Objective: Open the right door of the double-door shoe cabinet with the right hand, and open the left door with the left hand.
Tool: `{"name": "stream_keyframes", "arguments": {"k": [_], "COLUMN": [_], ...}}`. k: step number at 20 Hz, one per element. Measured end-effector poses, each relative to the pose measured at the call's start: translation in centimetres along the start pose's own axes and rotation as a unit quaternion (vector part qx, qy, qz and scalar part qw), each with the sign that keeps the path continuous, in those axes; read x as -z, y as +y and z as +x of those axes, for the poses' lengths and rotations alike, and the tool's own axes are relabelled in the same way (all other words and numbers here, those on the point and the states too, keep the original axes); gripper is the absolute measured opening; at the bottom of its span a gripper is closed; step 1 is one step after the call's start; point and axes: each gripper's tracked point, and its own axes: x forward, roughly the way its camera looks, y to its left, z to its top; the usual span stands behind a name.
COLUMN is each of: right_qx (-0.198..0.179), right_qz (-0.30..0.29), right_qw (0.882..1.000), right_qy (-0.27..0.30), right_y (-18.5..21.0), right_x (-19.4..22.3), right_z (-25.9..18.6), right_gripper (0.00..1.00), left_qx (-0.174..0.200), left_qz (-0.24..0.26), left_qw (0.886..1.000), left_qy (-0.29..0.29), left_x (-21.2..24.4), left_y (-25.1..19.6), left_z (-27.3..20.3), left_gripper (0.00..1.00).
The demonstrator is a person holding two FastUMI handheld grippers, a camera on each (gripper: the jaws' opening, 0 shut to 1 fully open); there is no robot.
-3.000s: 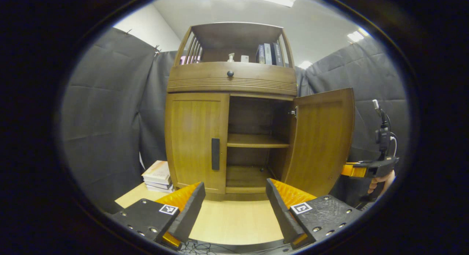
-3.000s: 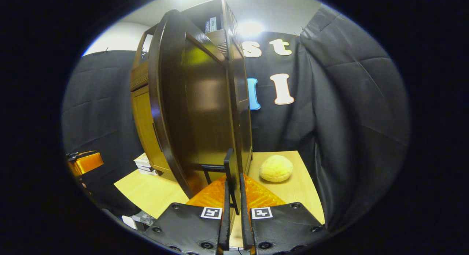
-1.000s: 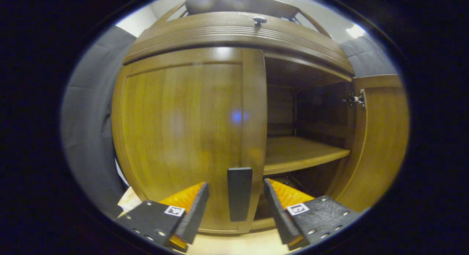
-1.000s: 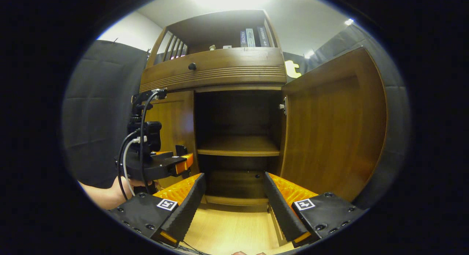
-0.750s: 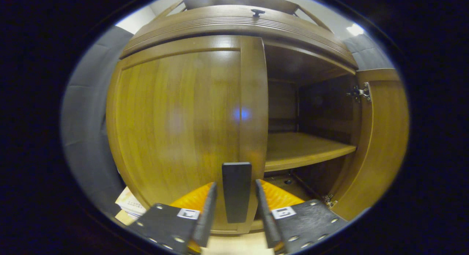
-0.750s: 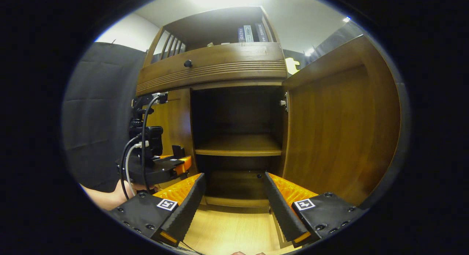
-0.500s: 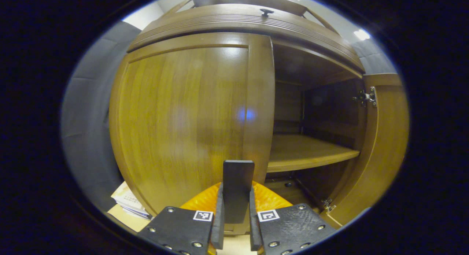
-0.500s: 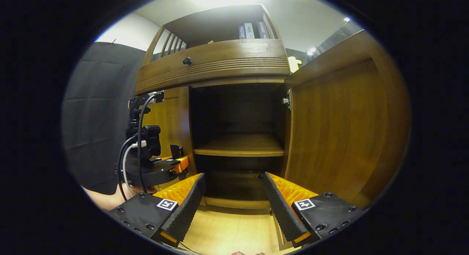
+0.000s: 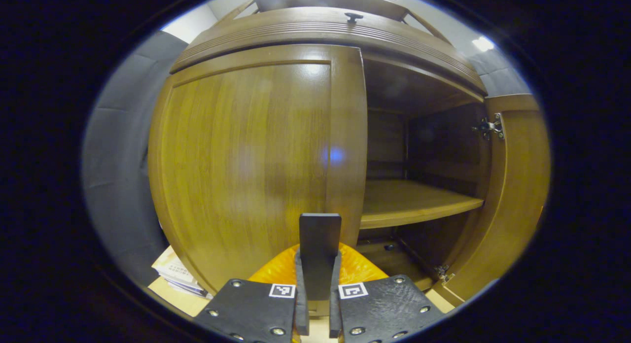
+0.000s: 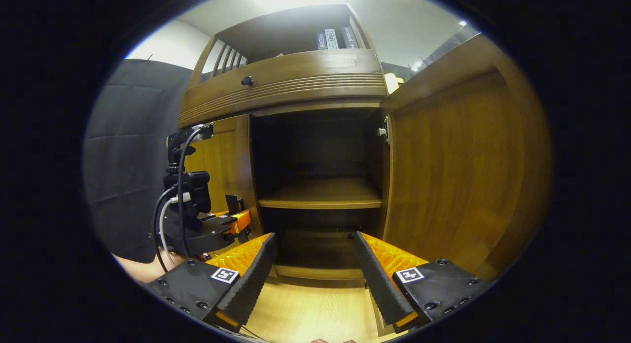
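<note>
Surface: pale wood table under your right gripper, grey cloth wall off its left | Count: one cabinet, two doors, one shelf | Left gripper: clamped on black handle of closed left door | Right gripper: jaws wide, holding nothing; right door swung open beside its right finger.

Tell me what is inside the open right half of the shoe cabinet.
One bare wooden shelf and a dark lower compartment; no shoes visible. The closed left door covers the other half.
</note>
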Motion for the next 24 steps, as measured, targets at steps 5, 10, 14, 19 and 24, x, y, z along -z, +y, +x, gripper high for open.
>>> {"name": "stream_keyframes", "arguments": {"k": [5,10,14,19,24], "right_qx": [0.002,0.004,0.012,0.022,0.036], "right_qz": [0.001,-0.001,-0.014,-0.015,-0.014], "right_qw": [1.000,1.000,1.000,1.000,0.999], "right_qy": [0.001,0.004,0.000,-0.001,0.000], "right_y": [0.5,1.3,1.3,1.2,1.1], "right_x": [0.3,0.5,0.5,0.5,0.8], "right_z": [-0.8,-1.9,-2.6,-3.3,-4.5], "right_gripper": [1.00,0.97,1.00,1.00,0.97], "left_qx": [0.014,0.030,0.041,0.040,0.036], "left_qz": [-0.002,-0.002,-0.003,-0.007,-0.010], "left_qw": [1.000,1.000,0.999,0.999,0.999], "left_qy": [0.002,0.001,0.001,-0.002,-0.006], "left_x": [0.4,0.5,0.7,1.0,0.9], "left_y": [0.1,0.7,1.4,2.8,4.1], "left_z": [-2.0,-4.8,-7.2,-10.3,-12.8], "left_gripper": [0.20,0.15,0.17,0.15,0.19]}}
